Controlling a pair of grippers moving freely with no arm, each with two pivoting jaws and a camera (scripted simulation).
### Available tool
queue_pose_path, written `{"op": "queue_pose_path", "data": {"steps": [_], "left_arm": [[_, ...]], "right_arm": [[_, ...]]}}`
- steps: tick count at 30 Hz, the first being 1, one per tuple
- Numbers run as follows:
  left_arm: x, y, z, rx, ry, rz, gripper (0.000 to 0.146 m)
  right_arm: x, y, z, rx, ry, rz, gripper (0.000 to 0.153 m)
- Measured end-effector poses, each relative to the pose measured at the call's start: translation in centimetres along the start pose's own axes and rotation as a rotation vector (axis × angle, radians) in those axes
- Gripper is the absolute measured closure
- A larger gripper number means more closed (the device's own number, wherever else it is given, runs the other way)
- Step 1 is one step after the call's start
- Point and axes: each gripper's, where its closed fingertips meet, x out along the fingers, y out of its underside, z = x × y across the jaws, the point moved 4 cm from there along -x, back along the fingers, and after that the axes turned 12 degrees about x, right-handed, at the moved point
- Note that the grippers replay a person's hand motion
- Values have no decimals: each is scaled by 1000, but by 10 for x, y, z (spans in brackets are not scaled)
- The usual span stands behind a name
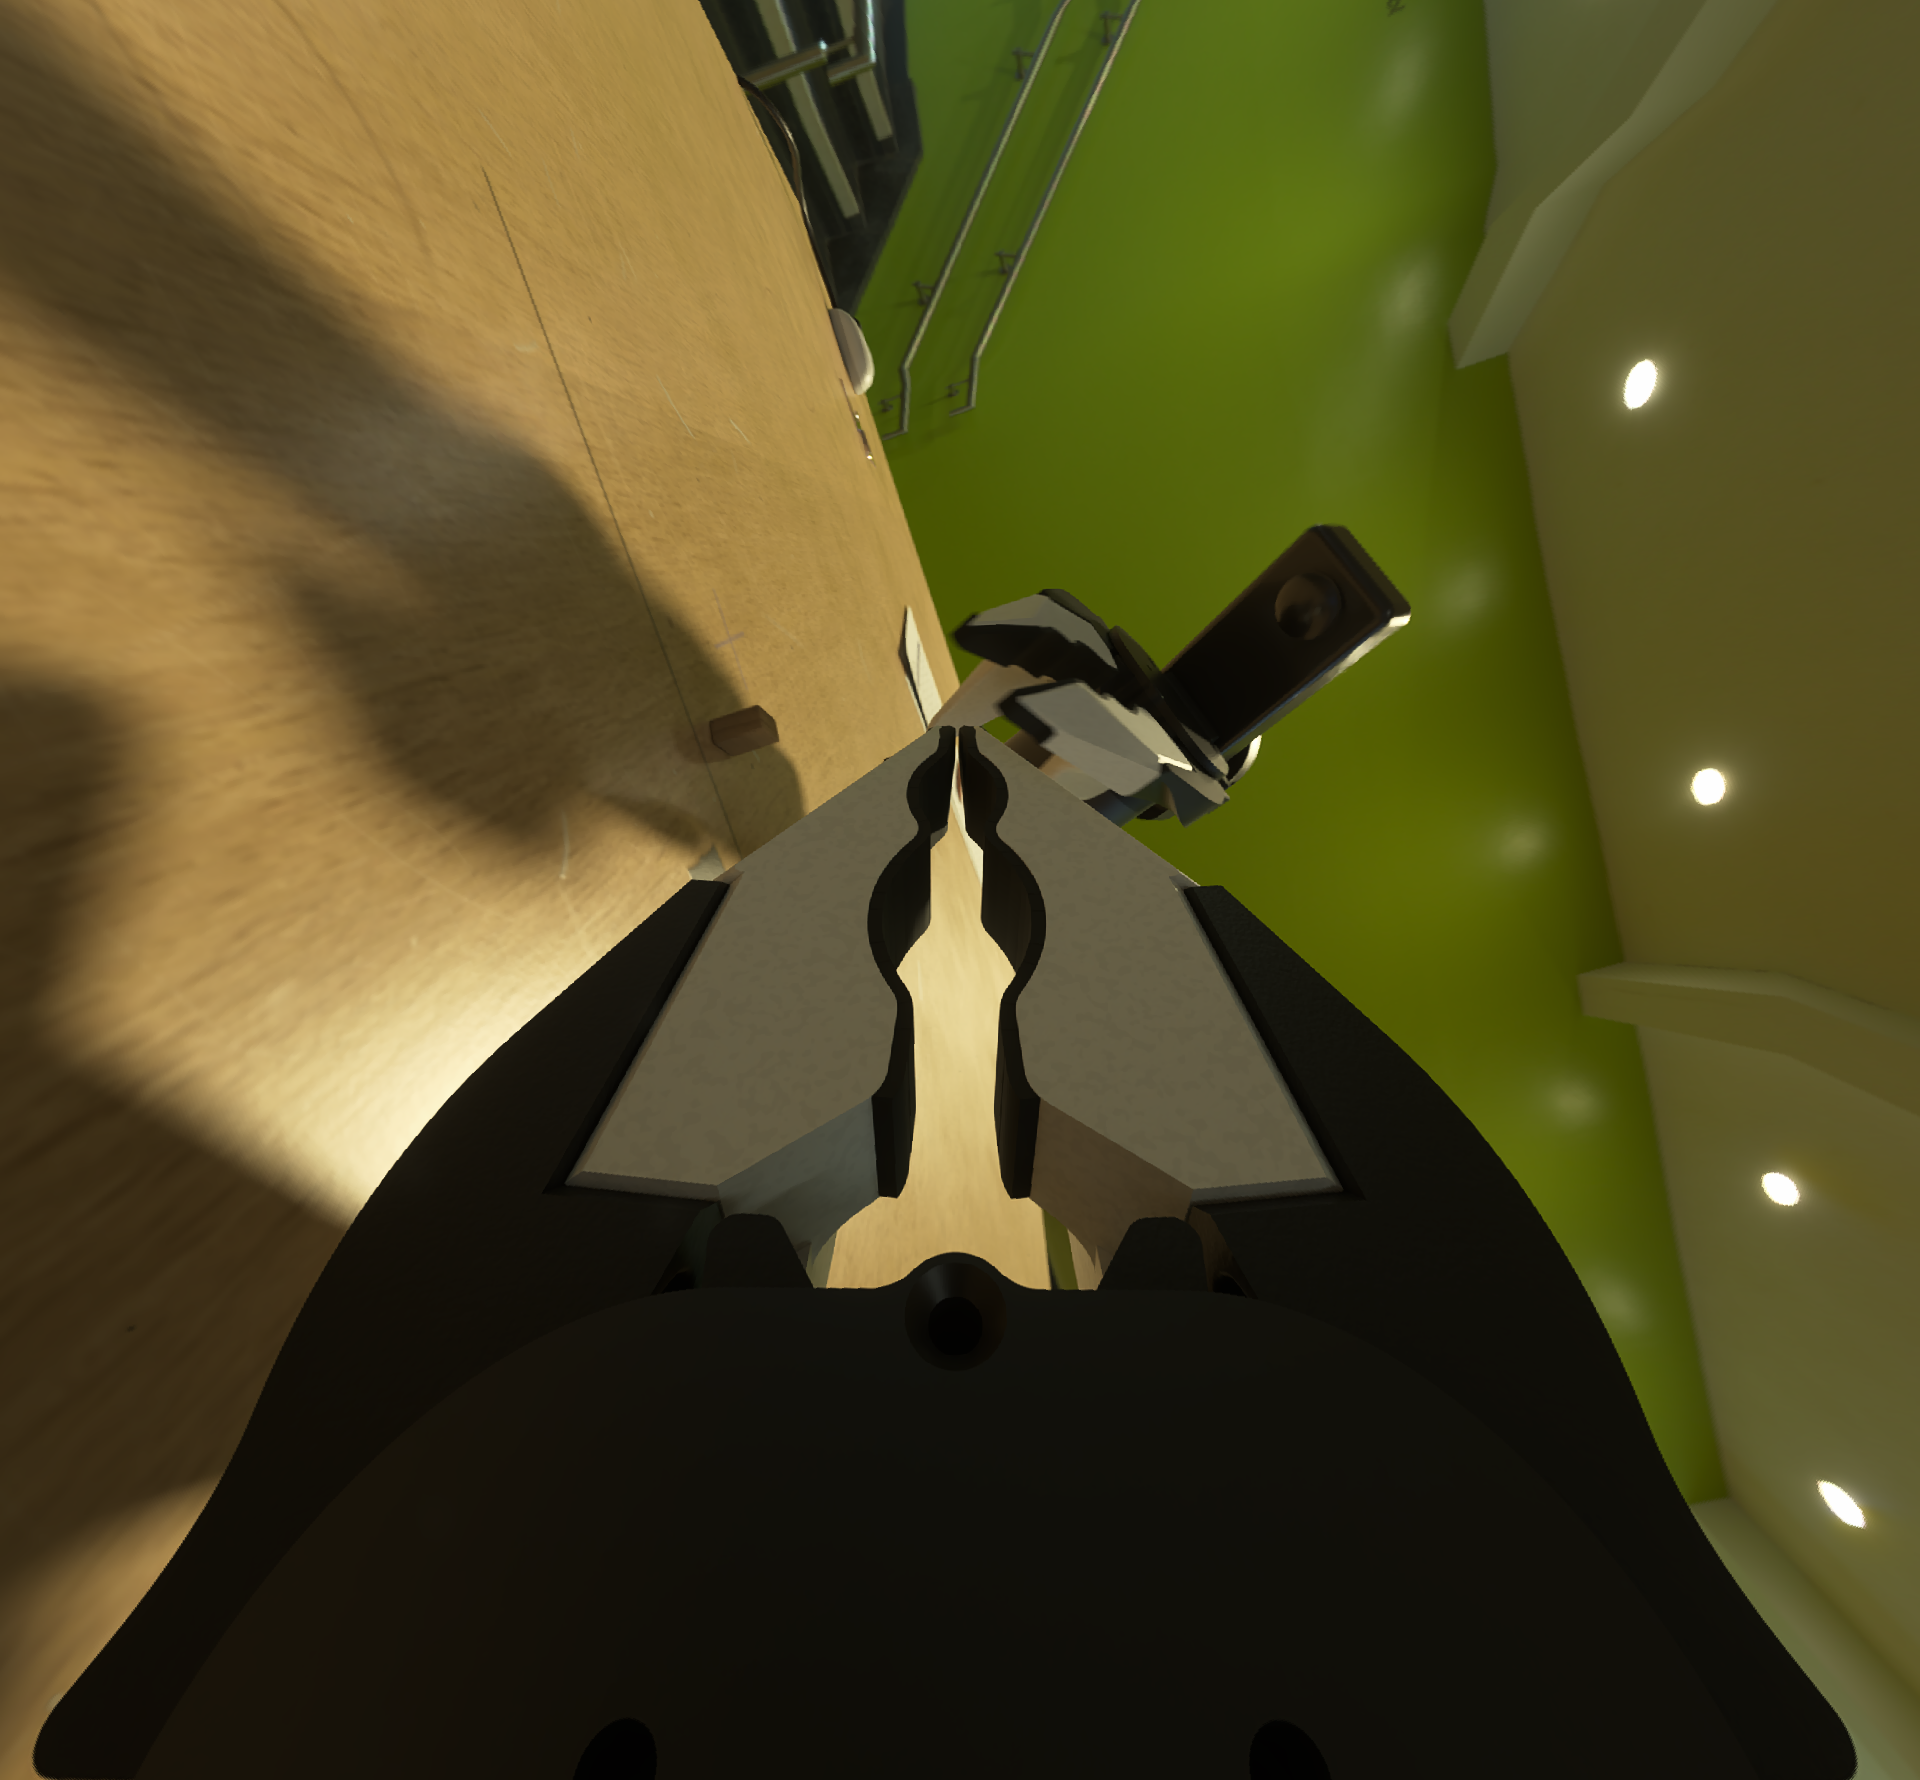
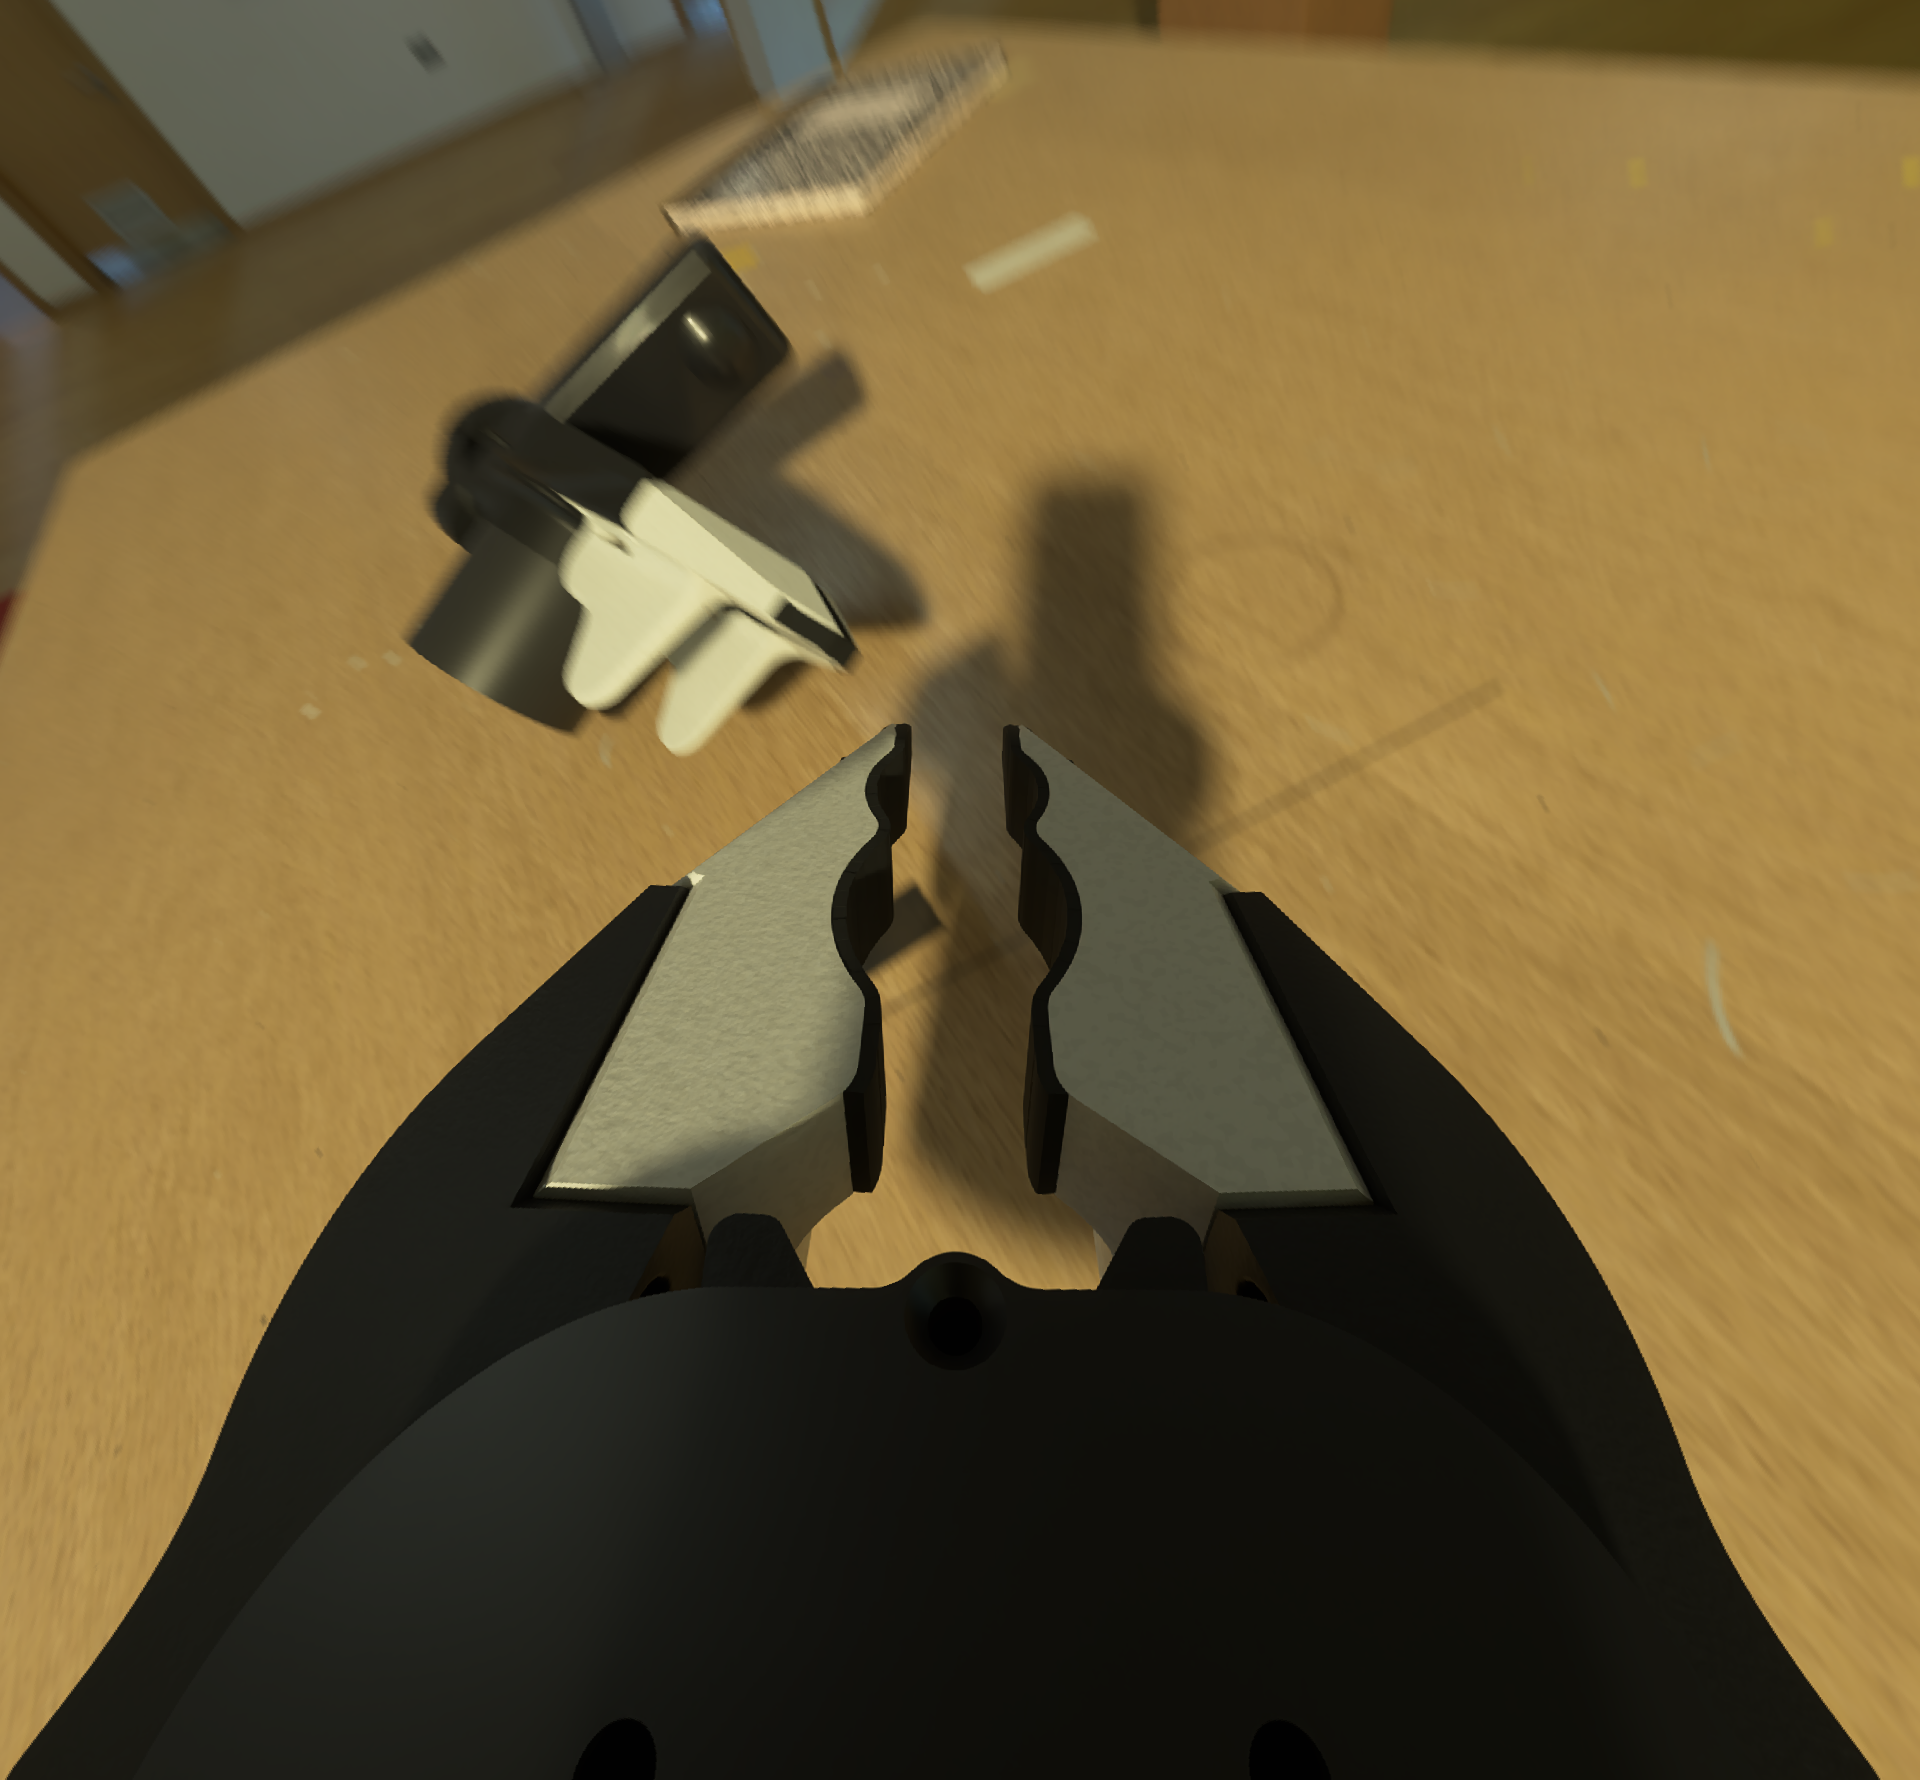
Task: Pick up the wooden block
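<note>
The left gripper has its two fingers drawn nearly together at the tips, only a sliver of gap between them, and nothing held; the right gripper has its fingers parted with a clear gap, also empty.

Seen from the left wrist view, a small brown wooden block lies on the pale wooden table, a little to the left of the left fingertips and apart from them, inside a broad shadow; the right gripper hangs past the fingertips to the right, near the table edge, before a green wall; in the right wrist view the block cannot be made out; a flat patterned pad and a pale strip lie farther off on the table.

The step appears to be the approach, with nothing grasped yet; the next move would call for one gripper to align over the block with fingers wide enough to straddle it, then close.
</note>
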Motion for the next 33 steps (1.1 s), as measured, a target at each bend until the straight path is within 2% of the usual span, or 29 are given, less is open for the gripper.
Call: {"op": "queue_pose_path", "data": {"steps": [4,7,17,20,23,27,33], "left_arm": [[0,-1,1,17,-16,7,146],[1,2,1,2,-9,16,146],[3,4,0,22,-12,39,146],[3,5,0,38,-17,43,146],[3,5,-1,68,-30,47,146],[2,2,0,173,-99,49,146],[-1,-2,-4,399,-217,57,145]], "right_arm": [[0,22,-26,8,143,203,134],[4,33,-34,-33,168,268,135],[17,47,-37,-63,162,363,137],[18,48,-35,-71,149,370,146],[18,49,-33,-55,137,375,146],[18,35,-20,57,35,251,146],[13,6,-1,380,-193,-30,146]]}}
